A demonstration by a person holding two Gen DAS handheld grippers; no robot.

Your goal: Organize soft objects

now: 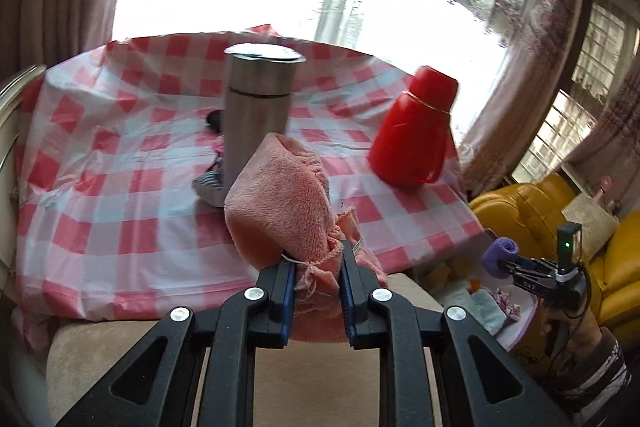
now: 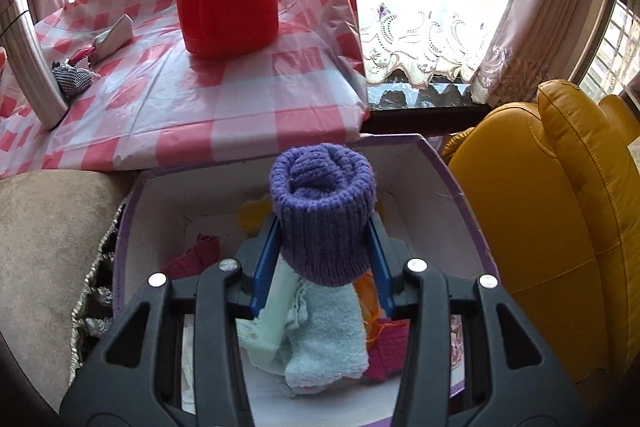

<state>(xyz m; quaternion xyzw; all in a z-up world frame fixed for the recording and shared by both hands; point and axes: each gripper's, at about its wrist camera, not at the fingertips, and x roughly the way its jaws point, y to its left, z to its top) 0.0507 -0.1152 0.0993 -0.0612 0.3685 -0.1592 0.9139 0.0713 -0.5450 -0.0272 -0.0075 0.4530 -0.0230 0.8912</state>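
Only the right wrist view shows the box (image 2: 436, 163) (purple-rimmed) interior.

Rolled purple knit sock (image 2: 323, 215) upright above the box (image 2: 432, 163); bunched pink towel (image 1: 288, 199) off the table

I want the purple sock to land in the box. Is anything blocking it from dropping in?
Nothing visible does. The right gripper holds the purple sock over the open box. Below lie only soft things, like the light blue towel.
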